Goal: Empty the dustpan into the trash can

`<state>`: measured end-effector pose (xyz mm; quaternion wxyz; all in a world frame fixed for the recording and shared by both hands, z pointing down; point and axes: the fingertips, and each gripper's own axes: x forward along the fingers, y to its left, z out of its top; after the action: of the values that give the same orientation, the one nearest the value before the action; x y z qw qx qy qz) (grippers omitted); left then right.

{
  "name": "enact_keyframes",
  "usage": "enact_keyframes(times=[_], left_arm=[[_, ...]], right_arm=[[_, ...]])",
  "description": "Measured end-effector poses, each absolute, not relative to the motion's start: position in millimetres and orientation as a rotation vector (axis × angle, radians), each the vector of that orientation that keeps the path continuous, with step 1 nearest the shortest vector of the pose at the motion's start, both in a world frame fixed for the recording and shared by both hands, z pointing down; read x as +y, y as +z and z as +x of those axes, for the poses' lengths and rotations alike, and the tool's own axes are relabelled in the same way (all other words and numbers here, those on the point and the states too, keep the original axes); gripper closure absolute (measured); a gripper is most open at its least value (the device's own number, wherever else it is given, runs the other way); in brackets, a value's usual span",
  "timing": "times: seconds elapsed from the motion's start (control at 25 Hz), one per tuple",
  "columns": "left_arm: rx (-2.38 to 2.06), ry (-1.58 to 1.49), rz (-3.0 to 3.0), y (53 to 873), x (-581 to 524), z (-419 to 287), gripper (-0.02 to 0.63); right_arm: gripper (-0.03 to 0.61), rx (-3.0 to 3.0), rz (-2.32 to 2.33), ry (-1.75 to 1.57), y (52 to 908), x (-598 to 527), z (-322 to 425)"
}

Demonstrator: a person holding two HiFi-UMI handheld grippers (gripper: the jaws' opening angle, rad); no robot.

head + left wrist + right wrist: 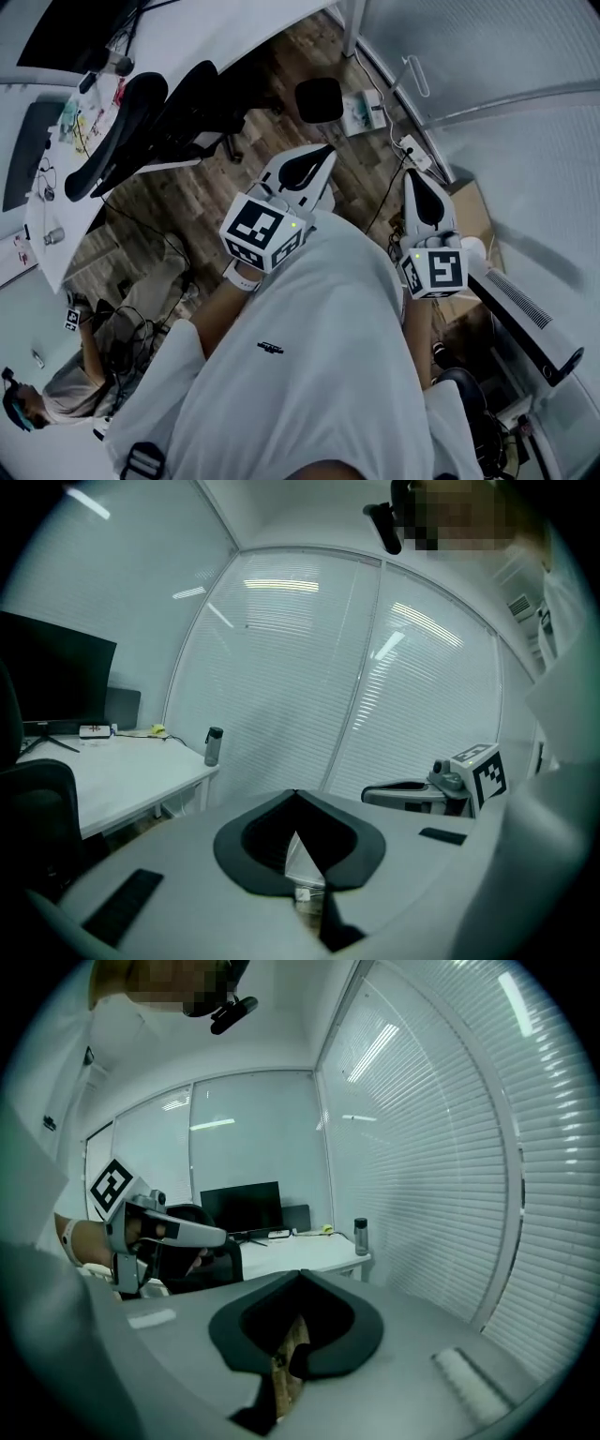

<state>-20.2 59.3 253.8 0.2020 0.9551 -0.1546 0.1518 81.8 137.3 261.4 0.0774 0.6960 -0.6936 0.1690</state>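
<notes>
Left tool (319, 159) and right tool (415, 180) are each pressed together with nothing between the jaws. They are held out side by side above the wood floor (197, 202), beyond the person's white-clad front. Ahead of the left tool stands a white surface (122, 775) with a bottle (214, 745) at its corner and a dark monitor (56, 682), in front of slatted blinds (281, 686). A black office chair (141, 122) sits by that surface. I cannot make out the dustpan or the trash can in any view
</notes>
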Motion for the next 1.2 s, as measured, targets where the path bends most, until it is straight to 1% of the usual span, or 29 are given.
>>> enact_keyframes(times=[0.2, 0.48, 1.2], left_arm=[[-0.376, 0.414, 2.711, 259.1, 20.7, 0.8, 0.607], [-0.332, 0.406, 2.671, 267.6, -37.6, 1.7, 0.607], [-0.261, 0.486, 2.595, 307.3, -34.6, 34.4, 0.607]], right_arm=[[0.568, -2.041, 2.150, 0.537, 279.9, 99.8, 102.6], [0.568, -1.980, 2.182, 0.535, 274.7, 45.1, 106.8], [0.568, -1.924, 2.170, 0.515, 285.8, 28.5, 137.4]])
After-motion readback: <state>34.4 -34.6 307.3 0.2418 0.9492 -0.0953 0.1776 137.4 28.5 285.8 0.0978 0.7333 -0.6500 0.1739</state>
